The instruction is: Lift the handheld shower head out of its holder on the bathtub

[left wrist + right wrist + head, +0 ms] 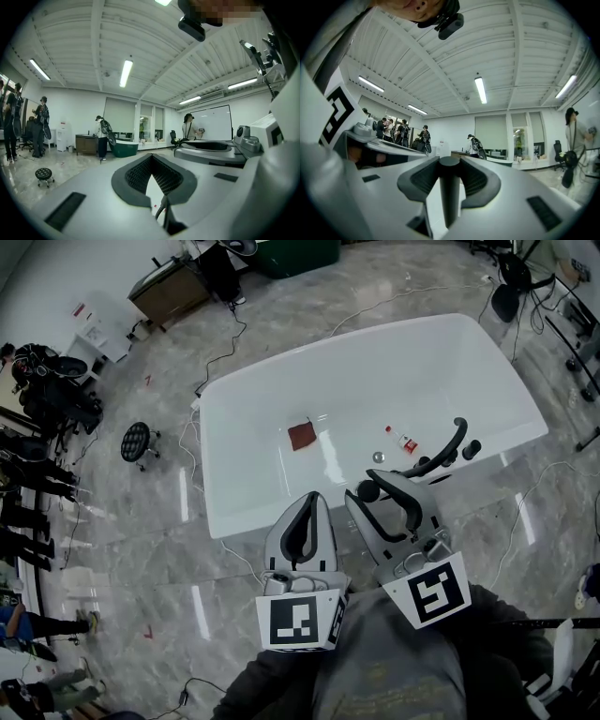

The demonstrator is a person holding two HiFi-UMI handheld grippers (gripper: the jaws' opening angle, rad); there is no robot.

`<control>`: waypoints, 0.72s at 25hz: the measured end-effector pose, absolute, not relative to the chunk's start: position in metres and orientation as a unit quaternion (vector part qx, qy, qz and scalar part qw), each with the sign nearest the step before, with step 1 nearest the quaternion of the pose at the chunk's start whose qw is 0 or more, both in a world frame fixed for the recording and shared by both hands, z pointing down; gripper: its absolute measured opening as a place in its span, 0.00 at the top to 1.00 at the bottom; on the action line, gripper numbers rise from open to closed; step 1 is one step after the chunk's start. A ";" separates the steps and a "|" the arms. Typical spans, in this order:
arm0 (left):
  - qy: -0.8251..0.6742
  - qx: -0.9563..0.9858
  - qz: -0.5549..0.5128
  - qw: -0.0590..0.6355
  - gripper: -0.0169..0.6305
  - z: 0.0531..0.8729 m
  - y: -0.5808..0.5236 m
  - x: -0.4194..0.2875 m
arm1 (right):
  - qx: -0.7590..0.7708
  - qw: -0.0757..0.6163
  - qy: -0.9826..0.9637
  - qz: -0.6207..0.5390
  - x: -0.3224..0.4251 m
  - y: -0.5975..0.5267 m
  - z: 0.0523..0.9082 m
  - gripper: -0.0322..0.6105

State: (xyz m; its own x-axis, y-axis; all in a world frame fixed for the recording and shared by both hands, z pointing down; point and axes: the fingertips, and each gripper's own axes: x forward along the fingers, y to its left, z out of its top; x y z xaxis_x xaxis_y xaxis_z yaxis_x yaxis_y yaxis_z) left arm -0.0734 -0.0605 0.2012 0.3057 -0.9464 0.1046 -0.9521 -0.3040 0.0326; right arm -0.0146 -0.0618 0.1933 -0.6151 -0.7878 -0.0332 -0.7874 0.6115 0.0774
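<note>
The shower head sat low and right of centre in the head view, just over the near rim of the tub. It was clamped in the right gripper, whose fingers were closed on its dark round handle, which stood upright between them in the right gripper view. That crosswise hold looked suited to drawing it straight up. I could not tell whether it had cleared its holder, which no view showed. The curved black spout and a knob stood just right of it on the rim, so the lift probably needed to stay clear of them. The left gripper hung beside it at lower centre, fingers together on nothing, apparently kept back as a spare. Farther up, a brown square and a small bottle lay in the tub.
</note>
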 end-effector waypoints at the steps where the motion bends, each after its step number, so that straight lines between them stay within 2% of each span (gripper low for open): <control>1: -0.587 0.808 0.032 0.043 0.97 0.200 -0.061 -0.074 | 0.440 0.003 -0.897 -0.043 -0.015 -0.063 0.193 0.73; 18: -0.575 0.816 0.026 0.041 0.97 0.193 -0.057 -0.064 | 0.448 0.006 -0.893 -0.047 -0.007 -0.058 0.187 0.73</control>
